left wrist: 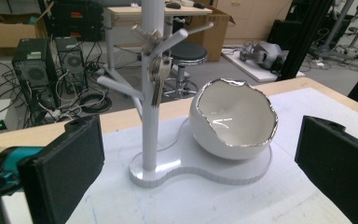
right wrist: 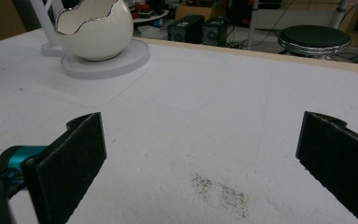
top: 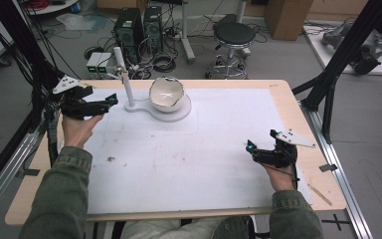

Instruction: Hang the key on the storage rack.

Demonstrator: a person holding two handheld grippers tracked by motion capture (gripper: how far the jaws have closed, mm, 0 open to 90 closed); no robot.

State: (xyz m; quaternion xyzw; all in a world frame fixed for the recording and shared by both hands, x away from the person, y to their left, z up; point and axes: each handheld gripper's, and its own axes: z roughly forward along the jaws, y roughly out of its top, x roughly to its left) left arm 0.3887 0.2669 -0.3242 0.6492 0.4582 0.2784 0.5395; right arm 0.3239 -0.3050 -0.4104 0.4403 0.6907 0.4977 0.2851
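Hanging from a short peg of the white branched stand [left wrist: 150, 93], a bunch of keys [left wrist: 157, 80] was seen in the left gripper view, close against the post and well above the base. The left gripper [top: 110, 101] was held just beside that stand at the far left of the table [top: 229, 149], its jaws spread wide and nothing between them; it was pointed straight at the post, which suggests that the keys were being lined up for a grasp. An egg-shaped white bowl [left wrist: 233, 119] with a silvered, jagged rim was set on the same base, beside the post, open upward and seemingly empty, probably so that small items could be dropped into it. The right gripper [top: 251, 149] was kept well apart, low over the white mat near the table's right edge, its jaws likewise wide and empty, apparently parked out of the way. A faint dark smudge [right wrist: 221, 191] was seen on the mat just ahead of it.
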